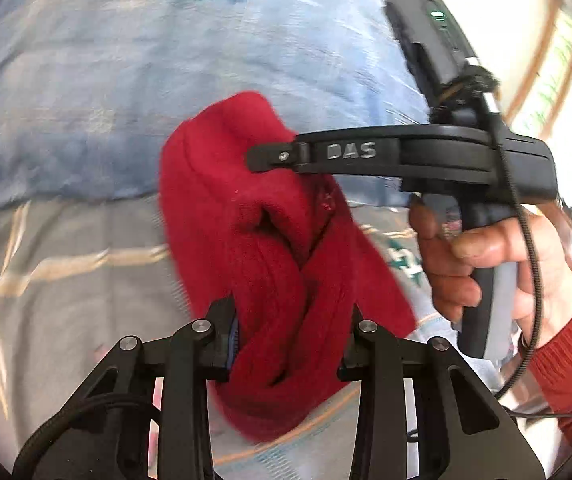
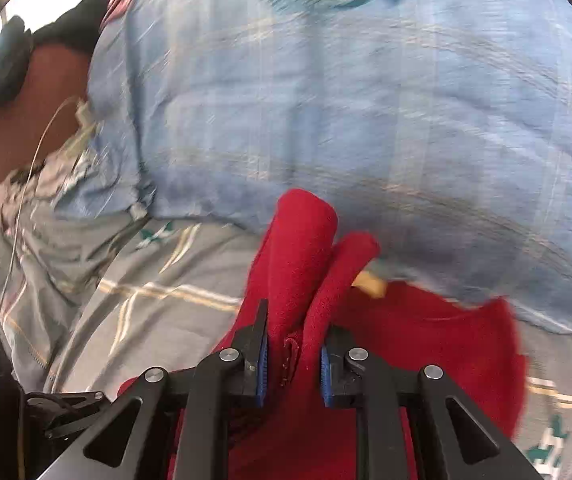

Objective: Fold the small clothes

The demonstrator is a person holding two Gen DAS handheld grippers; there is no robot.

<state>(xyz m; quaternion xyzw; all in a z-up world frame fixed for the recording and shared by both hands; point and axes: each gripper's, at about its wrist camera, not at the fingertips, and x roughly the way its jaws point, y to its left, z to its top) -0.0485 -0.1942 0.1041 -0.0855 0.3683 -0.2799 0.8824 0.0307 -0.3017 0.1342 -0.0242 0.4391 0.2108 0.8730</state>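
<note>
While both pinch it, the red garment (image 1: 246, 216) hangs between left hand-held gripper (image 1: 291, 332) and right hand-held gripper (image 2: 293, 360).

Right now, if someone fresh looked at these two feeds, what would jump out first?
The red garment, bunched between both grippers above the patterned bedding. The left gripper pinches its near end; the right gripper clamps a folded ridge. In the left view, a hand holds the right gripper's handle at right.

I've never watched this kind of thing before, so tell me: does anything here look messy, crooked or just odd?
Only the red garment: it hangs bunched and twisted, pinched between the left gripper and right gripper over the bed sheet, nowhere near a neat fold. Nothing looks spilled or torn.
</note>
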